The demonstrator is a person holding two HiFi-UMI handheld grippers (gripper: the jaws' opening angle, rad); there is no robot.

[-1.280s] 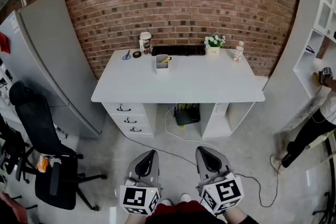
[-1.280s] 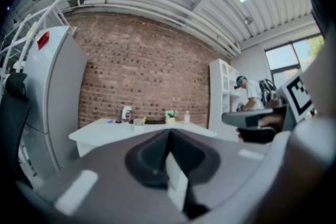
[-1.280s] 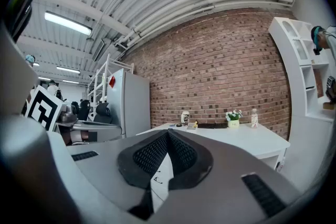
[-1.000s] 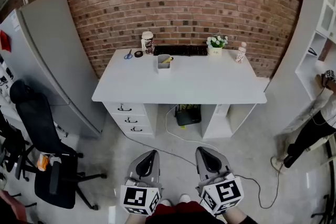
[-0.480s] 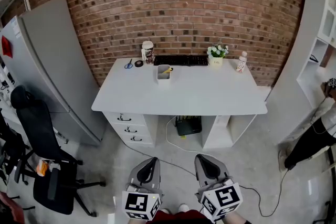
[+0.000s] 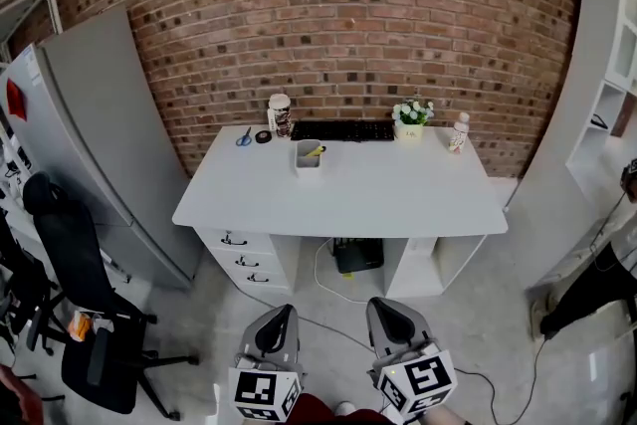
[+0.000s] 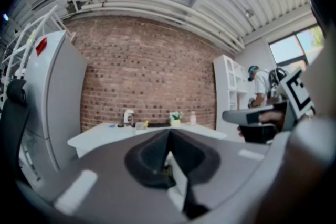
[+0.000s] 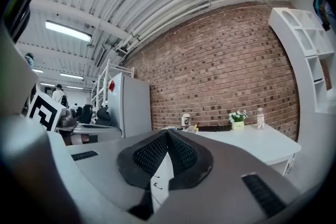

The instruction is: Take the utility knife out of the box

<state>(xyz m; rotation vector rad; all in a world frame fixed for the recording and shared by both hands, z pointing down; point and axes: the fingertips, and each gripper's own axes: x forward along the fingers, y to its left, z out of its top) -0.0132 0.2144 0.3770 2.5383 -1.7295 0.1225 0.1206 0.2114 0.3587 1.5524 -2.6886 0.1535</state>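
A small pale box stands on the white desk, toward its back left. The yellow utility knife pokes out of the box's top. Both grippers are far from the desk, low over the floor at the bottom of the head view. My left gripper is shut and holds nothing. My right gripper beside it is shut and holds nothing too. The left gripper view shows its jaws together, with the box small in the distance. From the right gripper the box also looks tiny.
On the desk's back edge are scissors, a tape roll, a cup, a keyboard, a flower pot and a bottle. A grey cabinet and black chair stand left. White shelves and a person are right.
In the head view the desk has slid slightly upward and both grippers have dropped toward the bottom edge. Their jaws stay shut.
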